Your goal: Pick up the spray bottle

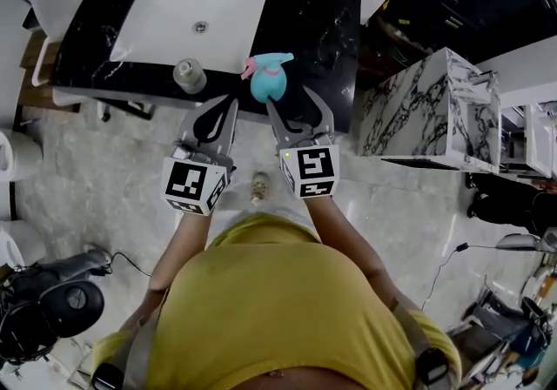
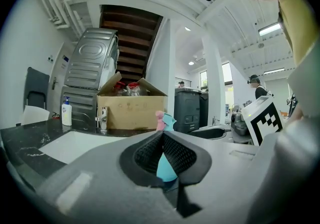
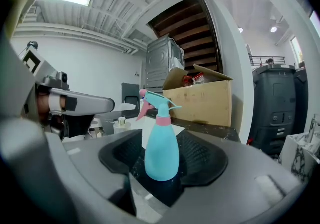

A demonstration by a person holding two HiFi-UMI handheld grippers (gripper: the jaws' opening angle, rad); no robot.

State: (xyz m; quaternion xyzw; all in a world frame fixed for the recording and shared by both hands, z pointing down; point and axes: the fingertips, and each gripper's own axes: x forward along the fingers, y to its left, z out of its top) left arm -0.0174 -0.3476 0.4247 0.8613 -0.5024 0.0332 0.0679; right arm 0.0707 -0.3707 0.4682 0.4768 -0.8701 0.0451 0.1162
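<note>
While spray bottle (image 3: 161, 148) stands between right gripper (image 3: 162, 165) jaws | box (image 3: 205, 102): red-topped items (image 3: 192, 79)

We see our left gripper (image 2: 162, 134) with its jaws meeting at the tips. Through the slit below them shows the teal spray bottle (image 2: 164, 166), its pink-and-teal head just right of the cardboard box (image 2: 131, 110). At the box's left edge stands a faucet (image 2: 102, 118), farther left a pump bottle (image 2: 66, 113); in front of the box lies the white sink (image 2: 75, 144).

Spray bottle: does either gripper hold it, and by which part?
Nothing is held. The spray bottle stands between the right gripper's open jaws, untouched; the left gripper is shut and empty.
</note>
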